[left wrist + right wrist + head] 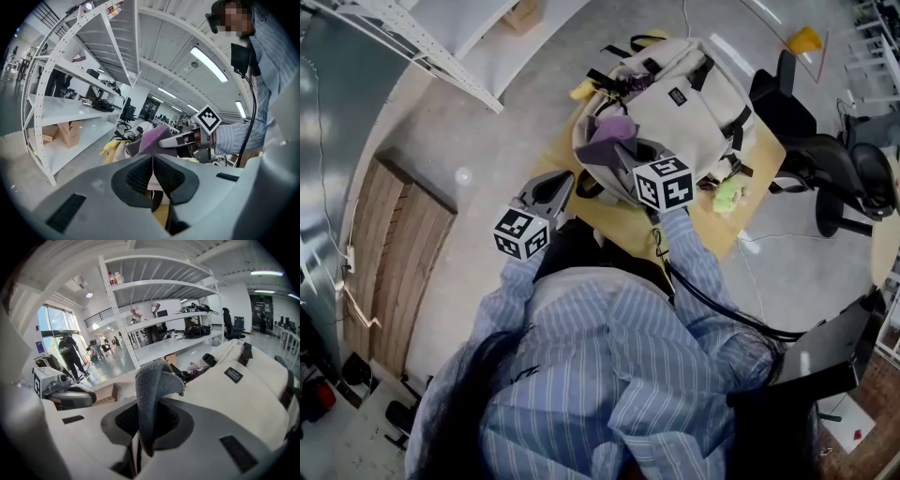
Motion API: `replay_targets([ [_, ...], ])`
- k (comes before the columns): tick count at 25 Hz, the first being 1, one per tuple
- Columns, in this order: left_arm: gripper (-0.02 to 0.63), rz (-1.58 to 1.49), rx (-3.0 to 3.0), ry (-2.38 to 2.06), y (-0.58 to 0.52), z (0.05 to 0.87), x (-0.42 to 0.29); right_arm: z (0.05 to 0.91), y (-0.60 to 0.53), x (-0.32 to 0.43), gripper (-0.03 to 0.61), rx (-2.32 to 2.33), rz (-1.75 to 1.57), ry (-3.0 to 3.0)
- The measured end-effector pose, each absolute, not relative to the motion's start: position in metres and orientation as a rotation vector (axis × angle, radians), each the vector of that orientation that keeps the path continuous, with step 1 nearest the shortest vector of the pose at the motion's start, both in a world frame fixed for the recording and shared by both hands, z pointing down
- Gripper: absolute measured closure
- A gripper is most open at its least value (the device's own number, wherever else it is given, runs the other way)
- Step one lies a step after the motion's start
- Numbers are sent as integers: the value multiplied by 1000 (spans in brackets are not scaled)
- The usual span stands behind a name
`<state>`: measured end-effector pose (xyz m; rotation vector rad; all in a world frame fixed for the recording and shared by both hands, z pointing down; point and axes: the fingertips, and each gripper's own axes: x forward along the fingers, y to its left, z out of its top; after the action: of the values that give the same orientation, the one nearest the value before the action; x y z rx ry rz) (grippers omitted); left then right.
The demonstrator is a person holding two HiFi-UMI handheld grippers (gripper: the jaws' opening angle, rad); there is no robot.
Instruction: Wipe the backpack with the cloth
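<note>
A cream backpack with black straps lies on a wooden table. My right gripper sits at the backpack's near left end, shut on a cloth that looks purple from above. In the right gripper view the cloth looks grey and stands up folded from between the jaws, with the backpack just beyond. My left gripper hovers left of the right one, apart from the backpack. Its jaws are pressed together with nothing between them, and it looks at the right gripper and the cloth.
A yellow item and a green item lie on the table beside the backpack. A black office chair stands to the right. A white shelf rack stands at the upper left, and a wooden panel lies on the floor.
</note>
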<state>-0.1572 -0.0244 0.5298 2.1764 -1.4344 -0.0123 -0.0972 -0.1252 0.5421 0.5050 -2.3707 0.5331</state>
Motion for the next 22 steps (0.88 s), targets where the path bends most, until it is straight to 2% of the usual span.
replay_targets([
  [22, 601, 29, 2290, -1300, -26, 513, -43, 551, -69, 113, 537, 724, 654, -2248],
])
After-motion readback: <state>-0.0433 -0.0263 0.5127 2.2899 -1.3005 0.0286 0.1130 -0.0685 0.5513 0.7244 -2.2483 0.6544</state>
